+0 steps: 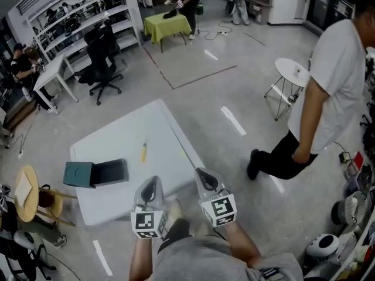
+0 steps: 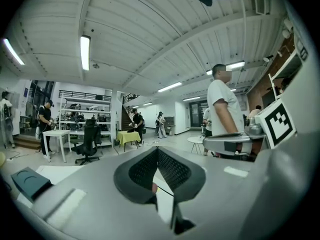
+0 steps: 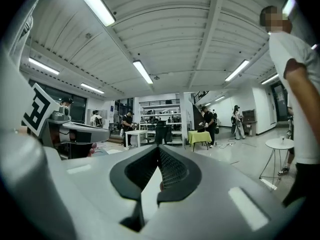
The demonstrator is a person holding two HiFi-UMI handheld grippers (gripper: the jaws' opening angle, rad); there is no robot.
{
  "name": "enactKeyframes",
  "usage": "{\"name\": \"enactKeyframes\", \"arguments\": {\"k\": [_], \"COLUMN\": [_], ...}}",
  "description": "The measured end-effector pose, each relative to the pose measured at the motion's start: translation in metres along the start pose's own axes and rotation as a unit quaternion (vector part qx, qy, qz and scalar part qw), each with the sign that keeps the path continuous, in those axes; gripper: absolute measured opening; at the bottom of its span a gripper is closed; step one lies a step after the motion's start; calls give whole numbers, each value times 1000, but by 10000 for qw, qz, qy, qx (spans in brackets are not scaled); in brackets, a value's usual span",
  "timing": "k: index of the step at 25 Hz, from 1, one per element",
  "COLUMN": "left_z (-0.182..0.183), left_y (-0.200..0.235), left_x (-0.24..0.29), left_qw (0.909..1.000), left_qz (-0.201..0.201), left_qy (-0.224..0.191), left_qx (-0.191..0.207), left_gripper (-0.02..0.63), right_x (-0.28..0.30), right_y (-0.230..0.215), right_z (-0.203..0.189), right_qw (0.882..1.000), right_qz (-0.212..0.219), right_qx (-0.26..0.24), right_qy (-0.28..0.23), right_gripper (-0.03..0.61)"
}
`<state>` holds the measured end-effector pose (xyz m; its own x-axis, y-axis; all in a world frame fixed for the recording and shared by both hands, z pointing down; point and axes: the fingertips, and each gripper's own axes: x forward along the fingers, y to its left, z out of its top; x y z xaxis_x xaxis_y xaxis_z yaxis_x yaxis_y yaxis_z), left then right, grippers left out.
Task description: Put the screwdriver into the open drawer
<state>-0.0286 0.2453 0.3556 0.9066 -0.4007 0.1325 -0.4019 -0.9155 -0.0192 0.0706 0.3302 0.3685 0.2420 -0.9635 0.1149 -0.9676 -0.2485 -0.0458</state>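
A yellow-handled screwdriver lies on the white table, right of a teal drawer box whose dark drawer stands pulled open. Both grippers hover level over the table's near edge, apart from the screwdriver. My left gripper is shut and holds nothing; its jaws meet at the tip. My right gripper is beside it, also shut and without a load. The teal box shows low at the left of the left gripper view. The screwdriver is hidden in both gripper views.
A person in a white shirt walks just right of the table. A round white side table stands behind. A wooden stool is at the left, with a black office chair and a green-covered table farther back.
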Motion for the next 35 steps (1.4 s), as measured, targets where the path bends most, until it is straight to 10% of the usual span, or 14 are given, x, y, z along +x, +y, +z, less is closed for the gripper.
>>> {"name": "enactKeyframes", "arguments": {"k": [13,35], "left_z": [-36,-137], "left_y": [107,210], "left_x": [31,165], "left_qw": [9973,9855], "left_qz": [509,238], "left_qy": [456,1616], "left_qx": [-273,-465], "left_gripper": [12,12], "right_x": [114,266], "right_y": [34,15], "right_z": [-25,-108], "right_qw": [9977,9858], "right_qz": [477,405], "right_qx": [84,385], "right_qy": [478,1581], "right_gripper": [5,5]}}
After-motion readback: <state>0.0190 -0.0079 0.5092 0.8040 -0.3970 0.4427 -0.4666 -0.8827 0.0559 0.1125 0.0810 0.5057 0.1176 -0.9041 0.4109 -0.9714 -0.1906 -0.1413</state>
